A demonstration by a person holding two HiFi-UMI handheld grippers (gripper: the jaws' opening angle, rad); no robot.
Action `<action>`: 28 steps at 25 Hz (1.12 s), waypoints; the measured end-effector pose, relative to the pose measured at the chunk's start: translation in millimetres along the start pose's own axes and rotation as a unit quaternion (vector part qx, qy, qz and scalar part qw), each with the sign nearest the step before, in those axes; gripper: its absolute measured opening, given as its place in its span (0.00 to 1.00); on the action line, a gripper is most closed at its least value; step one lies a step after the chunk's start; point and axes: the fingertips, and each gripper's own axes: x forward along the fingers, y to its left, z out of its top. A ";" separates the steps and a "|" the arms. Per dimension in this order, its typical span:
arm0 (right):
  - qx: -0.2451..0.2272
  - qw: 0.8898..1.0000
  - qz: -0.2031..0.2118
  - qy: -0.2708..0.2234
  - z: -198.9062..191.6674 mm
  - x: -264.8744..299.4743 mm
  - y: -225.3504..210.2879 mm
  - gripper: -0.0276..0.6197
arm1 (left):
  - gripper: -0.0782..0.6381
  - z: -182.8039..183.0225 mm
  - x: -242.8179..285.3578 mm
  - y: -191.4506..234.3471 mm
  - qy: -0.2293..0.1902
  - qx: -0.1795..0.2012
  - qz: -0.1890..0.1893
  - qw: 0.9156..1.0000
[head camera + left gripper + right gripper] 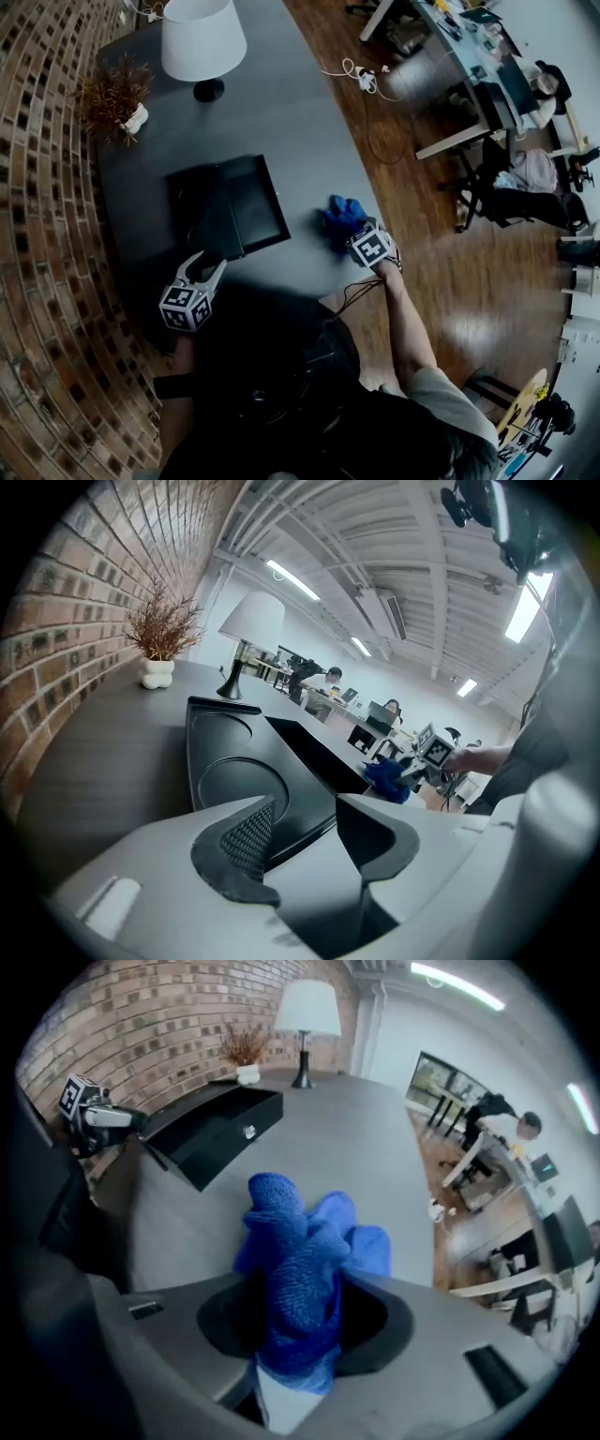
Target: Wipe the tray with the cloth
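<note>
**A:** What does the tray (267, 187) look like?

**B:** It's black and rectangular, and it sits on the dark grey table (309, 112) in front of the person. The left gripper view shows two round recesses along one side and a long, deeper compartment beside them. The left claw (305, 808) pinches its near edge, with the rim running in between the two jaws.

**A:** And where is the cloth?

**B:** The cloth (342, 217) is bright blue with a nubbly weave, bunched into a heap. It lies on the table to the right of the tray, apart from it and close to the table's curved edge. The right claw (305, 1288) points steeply down over it. Its jaws are spread and straddle the heap, and a fold stands up between them.

**A:** Is anything hard to make out?

**B:** Yes, a few things.
- From the head view the right claw's tips are hidden under its marker cube and the cloth.
- The tray's outline blends into the dark table.
- I can't tell whether the tray lies flat or is tipped up.
- The bottom of the cloth is lost between the jaws.
</note>
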 end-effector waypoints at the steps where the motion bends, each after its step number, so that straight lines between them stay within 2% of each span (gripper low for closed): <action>1: 0.006 1.000 0.018 0.018 -4.2 3.1 4.3 0.26 | 0.38 -0.1 0.5 -2.1 0.001 -0.001 -0.003 1.000; 3: 0.023 0.998 0.059 0.021 7.9 -10.7 19.5 0.25 | 0.38 0.2 1.8 -5.6 0.004 -0.002 -0.011 1.000; 4: 0.036 0.995 0.089 -0.010 32.6 -26.6 32.0 0.25 | 0.38 0.3 2.1 -6.1 0.004 -0.003 -0.014 1.000; 5: 0.053 0.988 0.129 -0.061 68.8 -45.6 47.8 0.25 | 0.38 0.4 2.0 -5.6 0.002 -0.004 -0.015 1.000; 7: 0.089 0.959 0.206 -0.174 150.5 -80.3 78.2 0.25 | 0.38 1.0 1.5 -2.8 -0.005 -0.005 -0.014 1.000; 8: 0.104 0.943 0.227 -0.218 187.9 -91.3 88.8 0.25 | 0.38 1.4 1.3 -1.3 -0.009 -0.005 -0.013 1.000; 9: 0.113 0.935 0.228 -0.248 220.2 -95.0 95.5 0.25 | 0.38 1.6 0.9 -0.2 -0.011 -0.006 -0.012 1.000; 10: 0.114 0.935 0.210 -0.262 246.2 -89.6 99.0 0.25 | 0.38 1.6 0.3 0.4 -0.013 -0.008 -0.011 1.000; 11: 0.104 0.943 0.179 -0.259 265.5 -75.5 101.5 0.25 | 0.38 2.1 -0.5 0.4 -0.015 -0.008 -0.010 1.000; 12: 0.080 0.957 0.145 -0.238 276.8 -53.9 106.0 0.25 | 0.38 3.3 -1.1 -0.1 -0.017 -0.007 -0.009 1.000; 14: -0.022 0.986 0.098 -0.135 268.2 1.7 128.0 0.25 | 0.38 3.7 -0.9 -1.6 -0.020 -0.005 -0.011 1.000; 15: -0.095 0.989 0.088 -0.073 253.1 26.5 143.4 0.25 | 0.38 1.7 -0.3 -2.1 -0.020 -0.004 -0.013 1.000; 16: -0.170 0.982 0.080 -0.028 240.2 43.9 157.5 0.25 | 0.38 -0.6 0.4 -2.4 -0.019 -0.003 -0.016 1.000; 17: -0.236 0.969 0.072 -0.006 234.6 53.4 167.7 0.25 | 0.38 -1.9 0.8 -2.4 -0.019 -0.002 -0.017 1.000; 18: -0.283 0.957 0.061 -0.004 236.9 57.4 172.6 0.25 | 0.38 -1.8 0.5 -2.3 -0.019 0.000 -0.018 1.000; 19: -0.310 0.949 0.051 -0.016 244.8 58.9 172.6 0.25 | 0.38 -0.2 -0.2 -2.2 -0.020 0.001 -0.018 1.000; 21: -0.318 0.946 0.027 -0.055 268.2 62.0 161.4 0.25 | 0.38 4.2 -1.7 -2.1 -0.021 0.001 -0.017 1.000; 25: -0.284 0.951 -0.052 -0.111 303.1 71.4 130.6 0.25 | 0.38 3.7 -1.7 -3.1 -0.020 0.002 -0.018 1.000; 26: -0.288 0.948 -0.068 -0.118 306.4 72.8 130.1 0.25 | 0.38 3.3 -1.7 -3.5 -0.019 0.002 -0.018 1.000; 28: -0.322 0.934 -0.072 -0.133 305.9 74.1 140.3 0.25 | 0.38 3.1 -1.6 -3.5 -0.020 0.002 -0.019 1.000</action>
